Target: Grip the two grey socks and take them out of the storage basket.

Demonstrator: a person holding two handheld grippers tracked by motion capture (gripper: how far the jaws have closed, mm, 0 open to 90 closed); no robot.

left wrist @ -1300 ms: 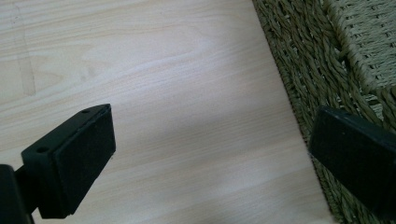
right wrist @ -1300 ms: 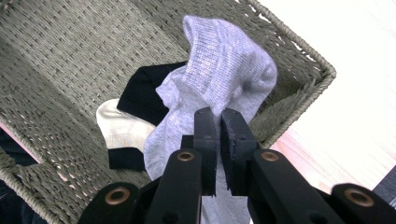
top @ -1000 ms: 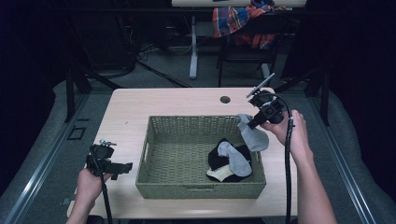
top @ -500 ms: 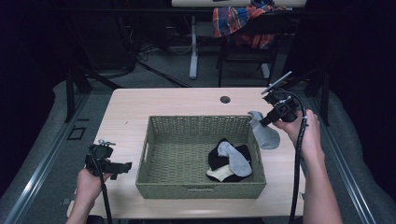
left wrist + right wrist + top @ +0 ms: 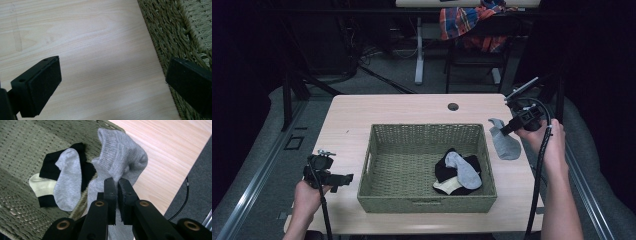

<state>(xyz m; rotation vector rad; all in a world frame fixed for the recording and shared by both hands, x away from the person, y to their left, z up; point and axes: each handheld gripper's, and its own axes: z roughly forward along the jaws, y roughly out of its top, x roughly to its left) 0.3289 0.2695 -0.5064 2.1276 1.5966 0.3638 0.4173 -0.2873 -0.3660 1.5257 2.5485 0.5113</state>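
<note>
I've carried the grey sock (image 5: 503, 143), clenched in my right gripper (image 5: 506, 129), out of the basket (image 5: 377, 152); my left gripper (image 5: 343, 178) waits open.

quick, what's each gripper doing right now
Left gripper: open, nothing between its jaws, beside the basket.
Right gripper: shut on the grey sock, holding it over the table right of the basket.

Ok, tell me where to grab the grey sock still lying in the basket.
Grip the grey sock at its upper rounded end, coming straight down from above. It lies flat on top of the black sock in the basket, and that end sits clear of the basket walls.
</note>
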